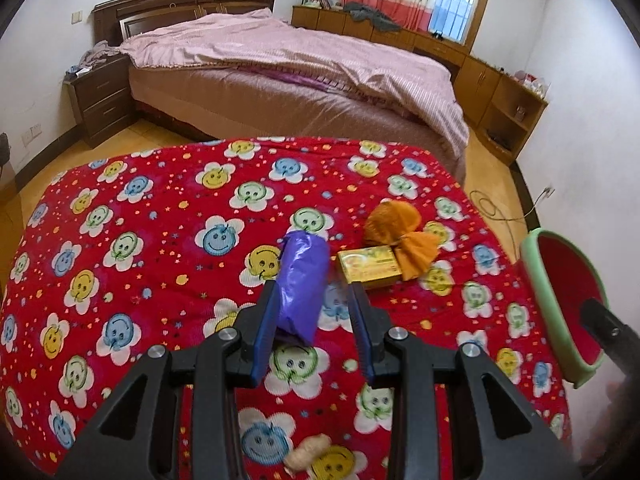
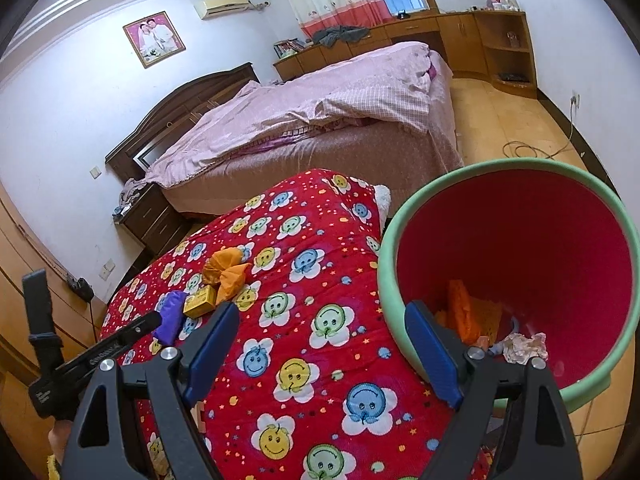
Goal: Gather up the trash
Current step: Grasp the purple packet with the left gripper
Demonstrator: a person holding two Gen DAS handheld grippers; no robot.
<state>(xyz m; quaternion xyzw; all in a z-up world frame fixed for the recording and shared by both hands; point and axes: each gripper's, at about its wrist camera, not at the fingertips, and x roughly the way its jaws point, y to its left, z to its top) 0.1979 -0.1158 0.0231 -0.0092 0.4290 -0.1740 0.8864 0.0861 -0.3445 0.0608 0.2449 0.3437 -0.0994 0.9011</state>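
Note:
A purple plastic roll (image 1: pixel 302 280) lies on the red smiley-flower blanket (image 1: pixel 160 240), between the fingers of my left gripper (image 1: pixel 314 302). The left pad is against it and a gap shows at the right pad, so the jaws stand open around it. Just beyond lie a yellow box (image 1: pixel 368 268) and an orange wrapper (image 1: pixel 400 236). A beige crumpled scrap (image 1: pixel 308 452) sits near the front edge. My right gripper (image 2: pixel 322 312) is wide open and holds nothing. Its right finger reaches into the mouth of the green-rimmed red bin (image 2: pixel 600 208), which holds orange scraps and crumpled paper.
The bin stands off the blanket's right edge, over wooden floor (image 2: pixel 500 120). Behind the blanket is a bed with a pink cover (image 1: pixel 300 52), a dark nightstand (image 1: pixel 100 96) at its left, and wooden cabinets (image 1: pixel 500 92) along the right wall. A cable (image 1: pixel 492 208) lies on the floor.

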